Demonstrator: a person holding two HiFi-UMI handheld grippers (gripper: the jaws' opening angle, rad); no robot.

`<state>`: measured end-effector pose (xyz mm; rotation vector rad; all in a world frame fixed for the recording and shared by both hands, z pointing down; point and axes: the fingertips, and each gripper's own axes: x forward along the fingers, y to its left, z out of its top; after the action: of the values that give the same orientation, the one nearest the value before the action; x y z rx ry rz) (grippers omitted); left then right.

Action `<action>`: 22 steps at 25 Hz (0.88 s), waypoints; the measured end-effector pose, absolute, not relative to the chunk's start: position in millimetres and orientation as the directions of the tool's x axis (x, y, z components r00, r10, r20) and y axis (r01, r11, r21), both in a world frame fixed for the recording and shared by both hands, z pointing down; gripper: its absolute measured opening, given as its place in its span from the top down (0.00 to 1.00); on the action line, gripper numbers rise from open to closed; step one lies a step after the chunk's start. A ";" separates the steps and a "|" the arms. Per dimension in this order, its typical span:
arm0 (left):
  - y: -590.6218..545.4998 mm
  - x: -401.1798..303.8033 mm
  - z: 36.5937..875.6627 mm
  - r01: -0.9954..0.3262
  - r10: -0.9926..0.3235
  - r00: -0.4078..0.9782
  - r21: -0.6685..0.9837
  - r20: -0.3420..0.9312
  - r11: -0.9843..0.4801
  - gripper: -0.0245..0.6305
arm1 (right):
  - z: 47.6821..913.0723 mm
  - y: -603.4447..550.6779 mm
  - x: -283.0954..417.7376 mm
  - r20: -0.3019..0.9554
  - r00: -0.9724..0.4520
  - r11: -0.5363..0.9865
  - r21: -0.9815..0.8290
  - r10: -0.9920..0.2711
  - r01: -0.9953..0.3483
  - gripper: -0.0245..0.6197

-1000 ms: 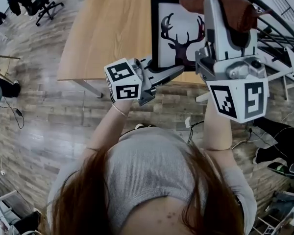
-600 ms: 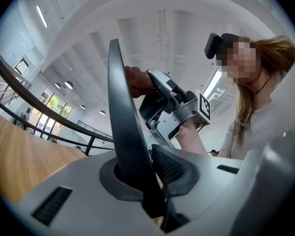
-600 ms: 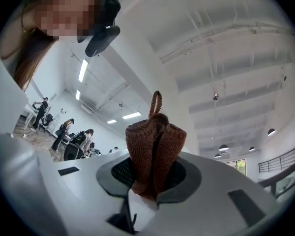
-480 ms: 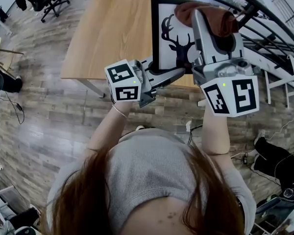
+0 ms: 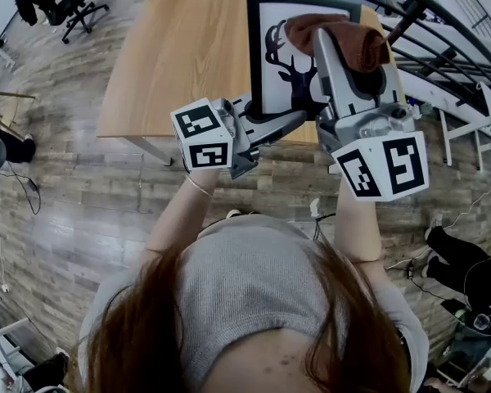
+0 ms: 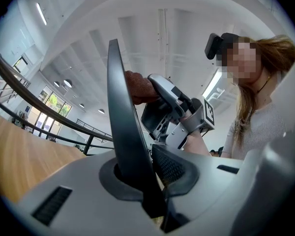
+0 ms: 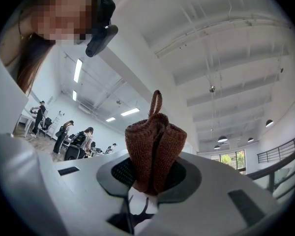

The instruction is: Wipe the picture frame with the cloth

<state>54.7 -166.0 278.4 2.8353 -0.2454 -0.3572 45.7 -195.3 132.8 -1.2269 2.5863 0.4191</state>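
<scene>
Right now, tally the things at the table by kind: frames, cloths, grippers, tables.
picture frame: 1
cloth: 1
grippers, the left gripper and the right gripper: 2
table: 1
Total: 5

We see a rust-brown cloth (image 7: 155,151) of coarse ribbed knit, matt and nubbly. The right tongs (image 7: 148,183) look like smooth, matt grey plastic with black, finely gridded pads (image 7: 120,171); the left tongs (image 6: 143,181) match. The picture frame (image 5: 252,56) reads as smooth black moulding with a dull sheen, around a white paper print (image 5: 265,92). The surface (image 5: 180,56) is pale, satin-smooth wood, and the floor (image 5: 74,195) is glossy wood-look planks.
</scene>
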 end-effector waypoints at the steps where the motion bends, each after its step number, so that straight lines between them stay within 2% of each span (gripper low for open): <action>1: -166.0 54.9 278.6 -0.131 -0.199 0.955 0.290 -0.220 -0.948 0.86 | 135.4 -194.2 46.0 -0.335 -0.616 0.605 0.149 -0.713 -0.782 0.81; 22: -167.4 55.5 280.8 -0.119 -0.195 0.953 0.305 -0.232 -0.945 0.86 | 176.9 -175.4 46.2 -0.240 -0.633 0.623 0.123 -0.736 -0.772 0.81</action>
<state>55.5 -167.4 280.8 2.8150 -0.2312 -0.3761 46.2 -175.4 176.9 -1.2550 2.6784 0.3215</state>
